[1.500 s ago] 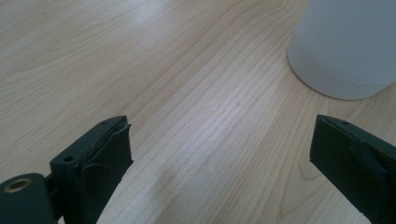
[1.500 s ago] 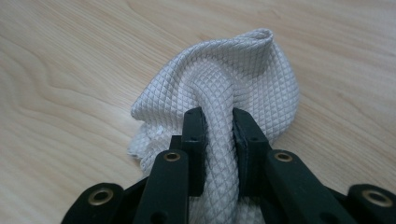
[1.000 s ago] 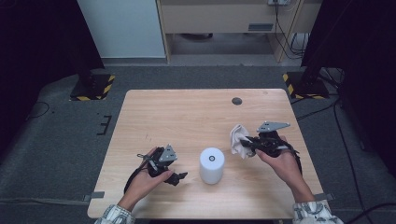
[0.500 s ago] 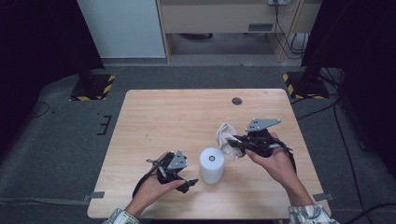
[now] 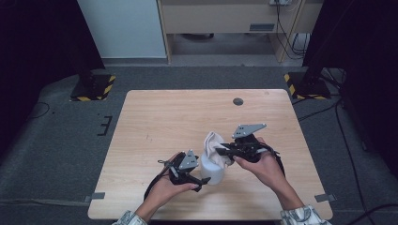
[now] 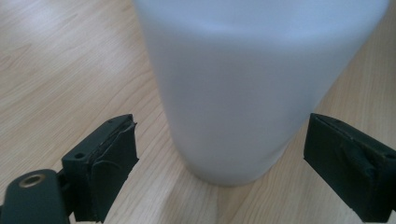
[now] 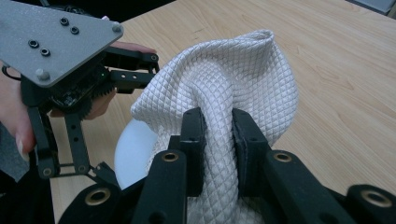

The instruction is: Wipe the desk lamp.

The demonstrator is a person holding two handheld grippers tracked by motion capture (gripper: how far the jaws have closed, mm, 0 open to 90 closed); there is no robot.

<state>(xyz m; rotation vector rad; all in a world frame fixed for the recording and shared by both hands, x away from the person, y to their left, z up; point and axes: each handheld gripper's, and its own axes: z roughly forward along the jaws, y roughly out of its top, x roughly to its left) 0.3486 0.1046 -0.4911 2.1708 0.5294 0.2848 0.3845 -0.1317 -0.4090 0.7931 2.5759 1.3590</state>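
Near the tabletop's (image 5: 155,117) front edge, right of its middle, stands a plain white cylinder (image 5: 212,169): smooth, stiff, likely slippery, best held low around its body. The left tool (image 6: 224,154), spread and just closing, straddles it without touching. The right tool (image 7: 218,140) pinches a soft quilted white cloth (image 7: 233,79) above it. No writing shows.

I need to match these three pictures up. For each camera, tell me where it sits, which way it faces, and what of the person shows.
High view: fixed above the person's side, facing forward and down on the table; both forearms and hands show.
Left gripper view: rides the left gripper, facing the white cylinder between open jaws.
Right gripper view: rides the right gripper, shut on the white cloth; the other hand shows at its left.
Shared: all three show the cylinder.
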